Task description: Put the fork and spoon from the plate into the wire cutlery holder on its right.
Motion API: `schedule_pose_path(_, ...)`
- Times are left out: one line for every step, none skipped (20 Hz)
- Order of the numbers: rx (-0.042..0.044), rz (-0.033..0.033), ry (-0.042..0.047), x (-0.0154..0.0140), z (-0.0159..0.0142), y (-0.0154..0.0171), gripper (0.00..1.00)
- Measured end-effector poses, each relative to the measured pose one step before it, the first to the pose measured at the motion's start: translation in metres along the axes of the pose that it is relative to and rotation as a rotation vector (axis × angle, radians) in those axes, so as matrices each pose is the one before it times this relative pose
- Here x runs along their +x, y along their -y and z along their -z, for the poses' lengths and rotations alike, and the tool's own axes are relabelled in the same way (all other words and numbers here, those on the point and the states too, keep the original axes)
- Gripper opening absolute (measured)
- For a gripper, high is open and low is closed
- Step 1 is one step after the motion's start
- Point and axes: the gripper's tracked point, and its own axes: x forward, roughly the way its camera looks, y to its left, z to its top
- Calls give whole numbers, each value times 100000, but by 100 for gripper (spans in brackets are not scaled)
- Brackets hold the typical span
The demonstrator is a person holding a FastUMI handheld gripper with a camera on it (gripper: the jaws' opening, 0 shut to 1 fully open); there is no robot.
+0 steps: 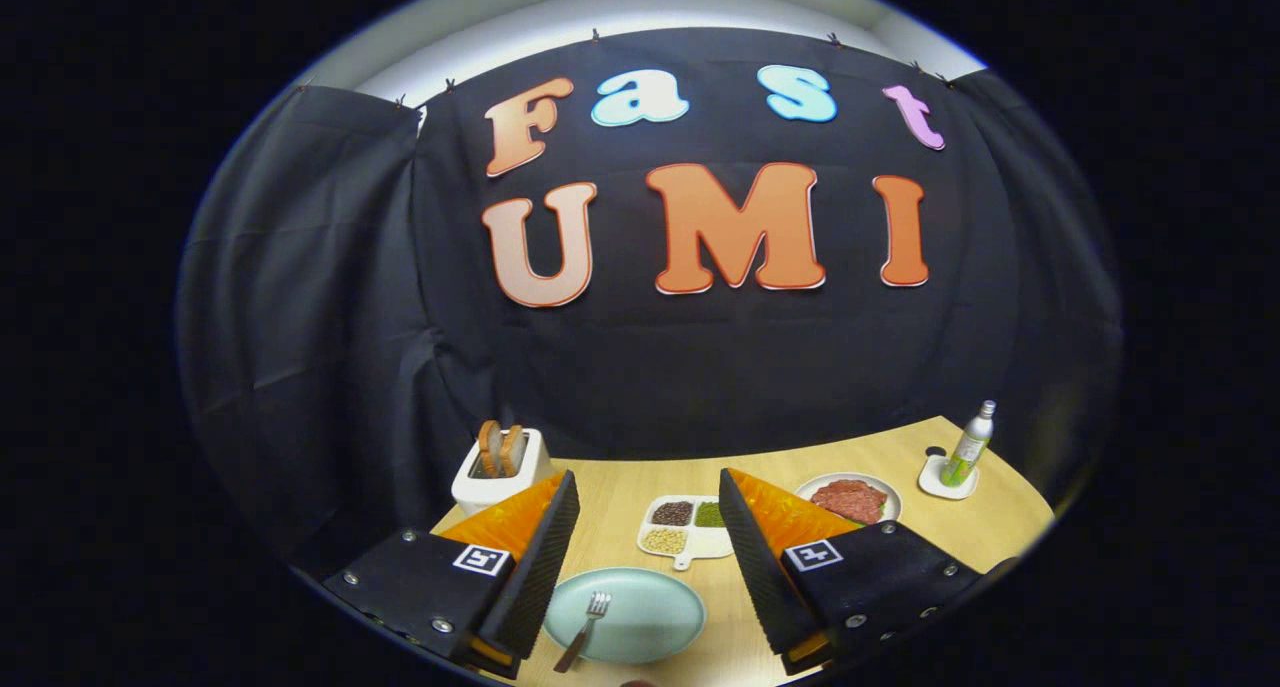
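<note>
A pale green plate (650, 622) lies on the wooden table between my two fingers, low in the gripper view. A metal fork (588, 625) rests on its left part, tines pointing away from me and handle hanging over the near rim. My gripper (648, 547) hovers above the plate, open wide, with nothing between its fingers. The left finger's pad (545, 567) stands just left of the fork.
Beyond the fingers sits a white divided dish (690, 542) of beans and seeds. A white toaster (500, 472) with bread stands at the back left. A plate of red meat (850, 499) and a green bottle (968, 447) on a white coaster are at the right.
</note>
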Motion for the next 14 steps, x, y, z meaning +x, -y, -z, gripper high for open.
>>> schedule_pose_path(-771,-1444,-641,555,332,-995,85)
schedule_pose_path(-451,-1036,-898,345,259,-906,85)
schedule_pose_path(217,-1522,-770,357,266,-1002,85)
schedule_pose_path(67,-742,-1334,469,400,-784,85)
schedule_pose_path(-206,-890,-1549,342,602,-552,85)
schedule_pose_path(-889,601,-3082,479,754,-339,85)
schedule_pose_path(-388,-952,-4111,437,1131,-349,85)
schedule_pose_path(116,-1073,-5888,545,1493,-397,85)
schedule_pose_path(1261,-2062,-6360,254,1365,-533,85)
schedule_pose_path(1203,-1424,-4736,375,1123,-479,85)
schedule_pose_path(-72,51,-4724,373,989,65,85)
schedule_pose_path(-168,-325,-4585,277,908,-102,85)
schedule_pose_path(139,-15,-4534,486,1107,50,85)
schedule_pose_path(195,-72,-5444,523,1239,-10,85)
